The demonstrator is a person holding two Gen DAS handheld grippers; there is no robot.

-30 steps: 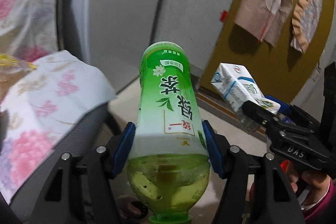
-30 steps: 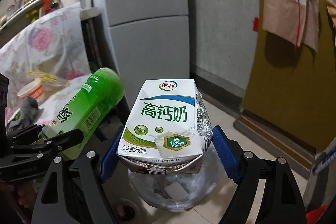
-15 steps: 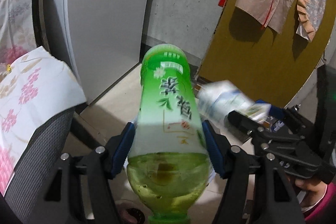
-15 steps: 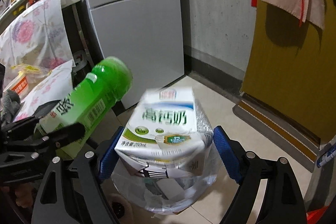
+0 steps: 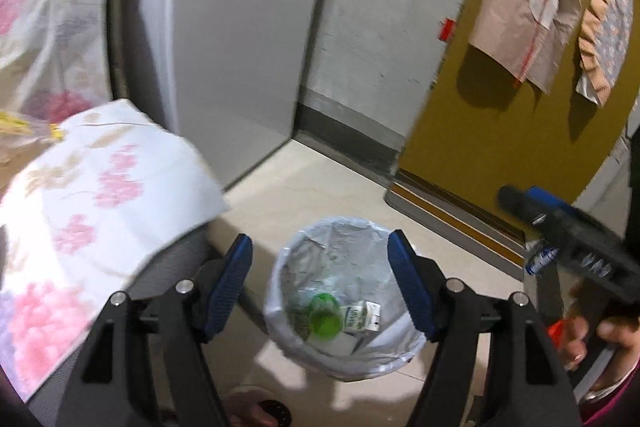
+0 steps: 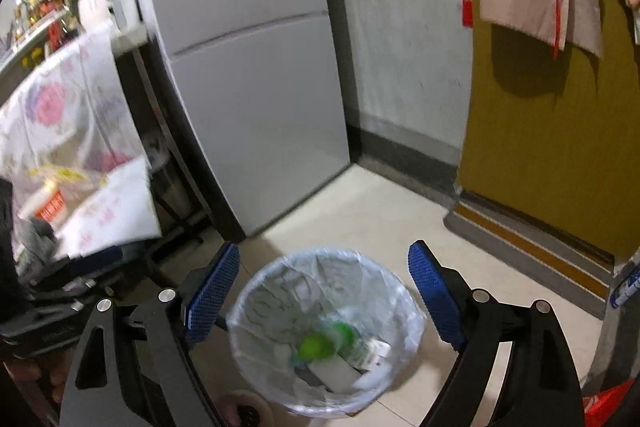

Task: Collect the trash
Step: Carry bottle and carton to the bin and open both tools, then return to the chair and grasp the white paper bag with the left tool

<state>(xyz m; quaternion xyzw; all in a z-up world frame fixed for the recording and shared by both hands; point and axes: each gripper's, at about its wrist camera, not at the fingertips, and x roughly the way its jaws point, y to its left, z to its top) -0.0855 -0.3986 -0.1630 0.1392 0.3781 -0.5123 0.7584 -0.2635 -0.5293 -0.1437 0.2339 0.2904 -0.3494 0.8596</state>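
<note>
We look down along both grippers onto a trash bin (image 5: 280, 291) lined with a thin white plastic bag, standing on the pale tiled floor (image 5: 320, 195). In the left wrist view, the left gripper (image 5: 320, 287) has its 2 blue-padded jaws spread wide with nothing between them; the bin appears in the gap, well below the pads. Inside the bin we see the green bottle (image 5: 322, 319), its round end facing up, and touching its right side the milk carton (image 5: 362, 317), lying tilted among other white scraps. Neither item touches any jaw.

In the right wrist view, the right gripper (image 6: 324, 291) likewise has its 2 jaws spread apart and empty, framing the same bin (image 6: 248, 307) from above. The green bottle (image 6: 316, 345) is blurred here, with the milk carton (image 6: 372, 349) just beside it on the right.

At the right edge of the left wrist view we see the right gripper (image 5: 568, 231) from the side, blurred. A grey refrigerator (image 5: 236, 59) stands behind the bin, a floral cloth (image 5: 92, 195) lies to the left, and a yellow door (image 5: 500, 131) is at right.
</note>
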